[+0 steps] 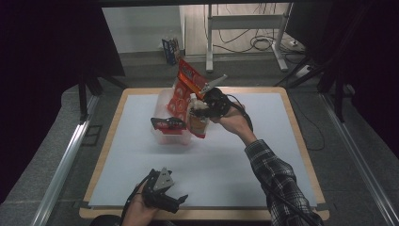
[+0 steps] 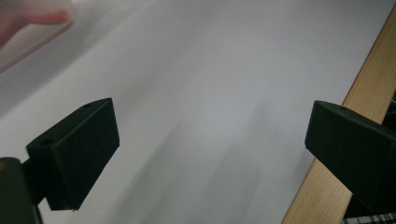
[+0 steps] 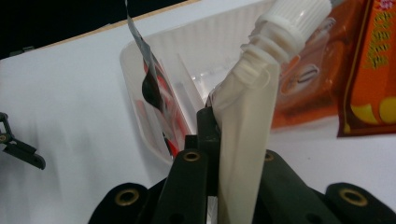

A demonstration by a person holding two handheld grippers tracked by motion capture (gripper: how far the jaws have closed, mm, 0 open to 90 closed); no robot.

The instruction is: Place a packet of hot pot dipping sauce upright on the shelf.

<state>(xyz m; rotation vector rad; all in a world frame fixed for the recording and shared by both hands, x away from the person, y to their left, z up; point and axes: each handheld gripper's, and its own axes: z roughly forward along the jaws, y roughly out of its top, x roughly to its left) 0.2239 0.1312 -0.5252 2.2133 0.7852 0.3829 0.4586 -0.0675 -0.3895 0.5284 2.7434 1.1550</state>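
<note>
My right gripper [image 1: 201, 109] is shut on a pale spouted pouch [image 1: 197, 123] with a white screw cap, holding it at the right side of a clear plastic bin [image 1: 162, 136]. In the right gripper view the pouch [image 3: 247, 126] stands pinched between the black jaws [image 3: 218, 127], cap pointing up. Orange snack packets [image 1: 181, 99] lean in and behind the bin, one tall packet [image 1: 190, 75] sticking up. A dark red packet [image 1: 167, 123] stands at the bin's front. My left gripper [image 1: 171, 195] rests near the table's front edge, open with nothing between its jaws [image 2: 210, 149].
A white mat [image 1: 235, 160] covers the wooden table [image 1: 301, 141]. The table's wooden edge [image 2: 345, 154] runs close beside the left gripper. A person's plaid sleeve [image 1: 277, 179] crosses the mat's right side. A desk frame with cables [image 1: 244, 28] stands beyond the table.
</note>
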